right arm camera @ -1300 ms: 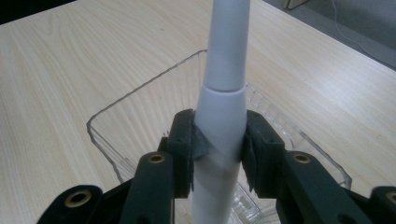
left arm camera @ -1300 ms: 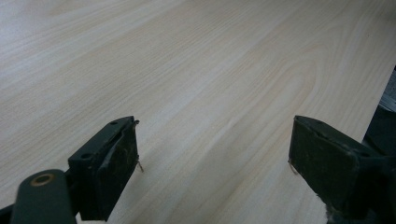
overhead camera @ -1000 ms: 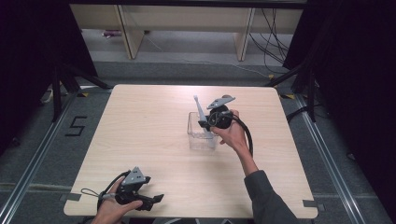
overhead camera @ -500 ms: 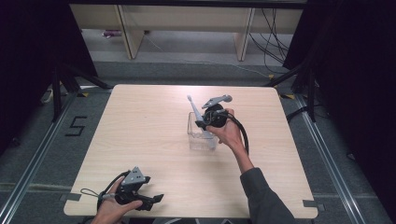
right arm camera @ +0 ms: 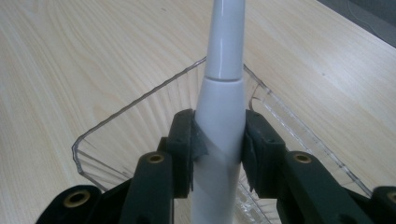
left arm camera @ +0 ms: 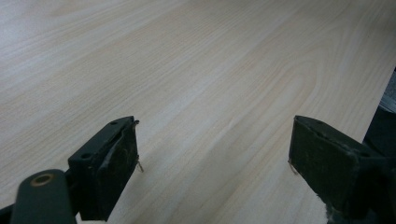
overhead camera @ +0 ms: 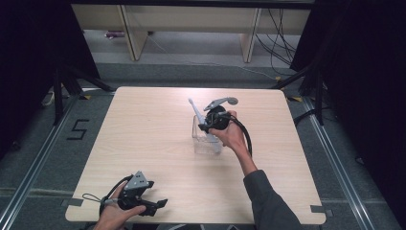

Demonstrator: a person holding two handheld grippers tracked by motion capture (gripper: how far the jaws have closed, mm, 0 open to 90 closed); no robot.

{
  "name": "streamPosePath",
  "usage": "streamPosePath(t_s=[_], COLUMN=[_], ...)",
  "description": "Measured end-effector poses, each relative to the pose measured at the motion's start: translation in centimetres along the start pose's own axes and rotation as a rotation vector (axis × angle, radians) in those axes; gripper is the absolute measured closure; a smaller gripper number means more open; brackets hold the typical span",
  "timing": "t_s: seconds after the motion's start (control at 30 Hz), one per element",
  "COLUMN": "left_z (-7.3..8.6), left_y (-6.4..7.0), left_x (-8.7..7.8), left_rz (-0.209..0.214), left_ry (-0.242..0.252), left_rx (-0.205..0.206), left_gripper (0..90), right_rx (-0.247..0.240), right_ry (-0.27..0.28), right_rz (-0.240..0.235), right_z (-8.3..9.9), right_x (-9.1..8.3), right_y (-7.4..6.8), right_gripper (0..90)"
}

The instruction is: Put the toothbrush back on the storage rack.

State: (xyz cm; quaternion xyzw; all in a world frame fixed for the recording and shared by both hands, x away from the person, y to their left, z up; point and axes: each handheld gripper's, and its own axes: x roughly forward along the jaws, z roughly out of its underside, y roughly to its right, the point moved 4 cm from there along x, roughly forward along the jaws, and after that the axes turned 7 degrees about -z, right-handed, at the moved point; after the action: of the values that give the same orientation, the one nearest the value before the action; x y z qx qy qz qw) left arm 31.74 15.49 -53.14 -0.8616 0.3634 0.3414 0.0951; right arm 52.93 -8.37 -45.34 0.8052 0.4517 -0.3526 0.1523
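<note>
Pale wood grain covers the table (overhead camera: 143, 139), which stands on a grey floor with dark curtains at both sides and a low shelf unit behind.

At the right gripper (right arm camera: 218, 140) the two black jaws are pressed against the sides of a white electric toothbrush (right arm camera: 223, 88), pinching its thick handle just below the seam where the slimmer neck begins. From above, the toothbrush (overhead camera: 197, 115) leans up and away to the left, its head well above the table. Right under the jaws sits a clear plastic box (right arm camera: 116, 135), open at the top, with ribbed walls; the lower end of the handle seems to reach into it. From above, the box (overhead camera: 207, 143) stands near the middle of the table, under the right gripper (overhead camera: 209, 125).

The left gripper (left arm camera: 212, 154) has its jaws spread wide with nothing between them, over bare wood. From above, it (overhead camera: 152, 206) rests at the near left edge, well apart from the box.

Judged from here, the smooth, tapered handle could slide through the pads if the grip eases, and the light box could tip or skid if the handle pushes on a wall.

Compared with a second ago, the toothbrush leans further left and the right gripper has shifted slightly; the left gripper has stayed put.
</note>
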Motion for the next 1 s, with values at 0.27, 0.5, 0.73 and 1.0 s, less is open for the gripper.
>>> streamPosePath(t_s=[0.27, 0.5, 0.73, 1.0], left_z=[0.0, 0.0, 0.0, 0.0], left_y=[0.0, 0.0, -0.1, 0.0], left_x=[0.0, 0.0, -0.1, 0.0], left_rz=[-0.001, 0.001, -0.001, -0.002], left_ry=[0.000, 0.000, -0.007, -0.001], left_rx=[0.003, 0.002, 0.013, 0.003], left_gripper=[15.0, 15.0, 14.9, 15.0], right_rx=[0.006, 0.006, 0.017, 0.022], right_ry=[-0.017, -0.010, -0.001, 0.035], right_rz=[-0.001, 0.007, 0.024, 0.005], right_z=[-0.1, -0.2, -0.2, -0.1], right_x=[0.3, 0.9, 0.6, -1.0], right_y=[-0.1, -0.2, -0.2, 0.1], right_gripper=[66.5, 66.0, 59.2, 56.9])
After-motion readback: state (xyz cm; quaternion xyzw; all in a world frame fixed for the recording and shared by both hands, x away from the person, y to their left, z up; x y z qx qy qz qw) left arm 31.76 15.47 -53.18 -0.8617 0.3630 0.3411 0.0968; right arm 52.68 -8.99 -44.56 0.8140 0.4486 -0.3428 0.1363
